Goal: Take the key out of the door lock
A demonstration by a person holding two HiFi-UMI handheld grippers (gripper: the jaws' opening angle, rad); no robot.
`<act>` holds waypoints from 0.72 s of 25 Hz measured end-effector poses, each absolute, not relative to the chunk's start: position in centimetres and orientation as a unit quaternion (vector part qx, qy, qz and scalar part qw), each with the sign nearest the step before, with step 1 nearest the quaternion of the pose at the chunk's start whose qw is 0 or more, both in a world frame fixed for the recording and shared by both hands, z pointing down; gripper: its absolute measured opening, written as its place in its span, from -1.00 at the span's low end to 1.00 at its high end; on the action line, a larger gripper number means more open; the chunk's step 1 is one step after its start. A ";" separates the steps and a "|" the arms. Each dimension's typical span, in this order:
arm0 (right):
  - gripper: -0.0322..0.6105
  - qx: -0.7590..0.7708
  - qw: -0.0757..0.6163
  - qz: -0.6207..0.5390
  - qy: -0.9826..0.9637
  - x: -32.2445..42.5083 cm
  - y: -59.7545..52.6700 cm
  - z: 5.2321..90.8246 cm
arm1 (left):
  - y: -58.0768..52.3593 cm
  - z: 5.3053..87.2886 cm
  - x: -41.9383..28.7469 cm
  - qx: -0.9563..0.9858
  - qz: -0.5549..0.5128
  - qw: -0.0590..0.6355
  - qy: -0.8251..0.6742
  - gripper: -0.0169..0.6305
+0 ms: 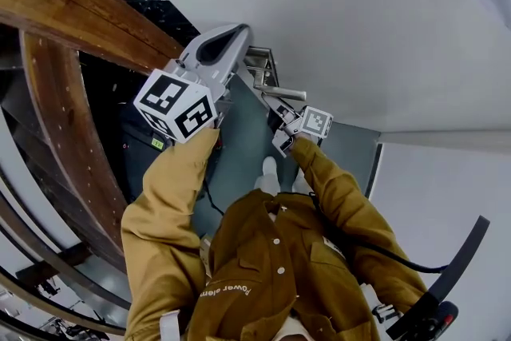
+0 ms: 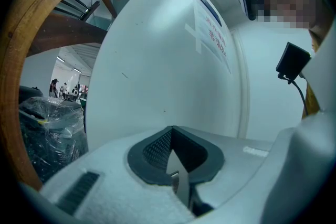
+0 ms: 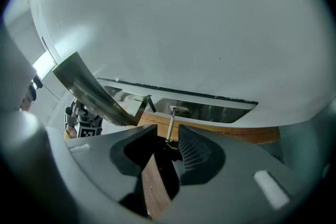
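Observation:
The key sticks out of the keyhole in the steel lock plate on the white door. Its thin shaft runs down into the gap between my right gripper's jaws. The jaws stand open on either side of it, and I see no pad pressing on it. The lever handle hangs just left of the keyhole. In the head view my right gripper sits right at the lock under the handle, and the key itself is hidden there. My left gripper is held up beside the door, shut and empty, facing the door's bare face.
A curved wooden frame stands to the left of the door. The door's wooden edge shows under the lock plate. A paper notice is stuck on the door. A black cable trails from my right arm.

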State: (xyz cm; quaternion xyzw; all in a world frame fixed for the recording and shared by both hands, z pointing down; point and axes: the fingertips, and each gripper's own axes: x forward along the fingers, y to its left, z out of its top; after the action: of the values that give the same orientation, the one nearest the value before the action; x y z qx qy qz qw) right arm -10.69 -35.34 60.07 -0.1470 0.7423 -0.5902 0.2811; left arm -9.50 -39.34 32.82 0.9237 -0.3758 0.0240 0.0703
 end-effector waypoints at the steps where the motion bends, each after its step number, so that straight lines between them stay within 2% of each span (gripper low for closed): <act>1: -0.50 -0.150 0.295 -0.589 0.737 -10.7 -35.5 59.9 | -39.4 32.8 -9.5 0.924 0.023 0.071 -0.375 -0.95; 8: -0.62 -0.173 0.326 -0.597 0.712 -11.2 -36.0 61.1 | -39.6 33.0 -9.6 0.925 0.024 0.070 -0.372 -0.95; 13: -0.62 -0.168 0.332 -0.593 0.714 -11.1 -36.2 61.1 | -39.3 32.9 -9.6 0.926 0.024 0.070 -0.369 -0.95; 16: -0.76 -0.160 0.340 -0.593 0.712 -11.2 -36.3 60.6 | -39.3 32.8 -9.6 0.927 0.024 0.071 -0.368 -0.95; 18: -0.78 -0.159 0.344 -0.600 0.705 -11.2 -36.2 60.7 | -39.4 32.9 -9.6 0.927 0.022 0.072 -0.367 -0.95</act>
State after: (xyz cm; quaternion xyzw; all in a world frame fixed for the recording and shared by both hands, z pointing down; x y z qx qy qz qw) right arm -11.16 -36.24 60.72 -0.1588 0.7046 -0.5998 0.3444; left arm -9.60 -39.37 32.86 0.9272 -0.3669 0.0224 0.0722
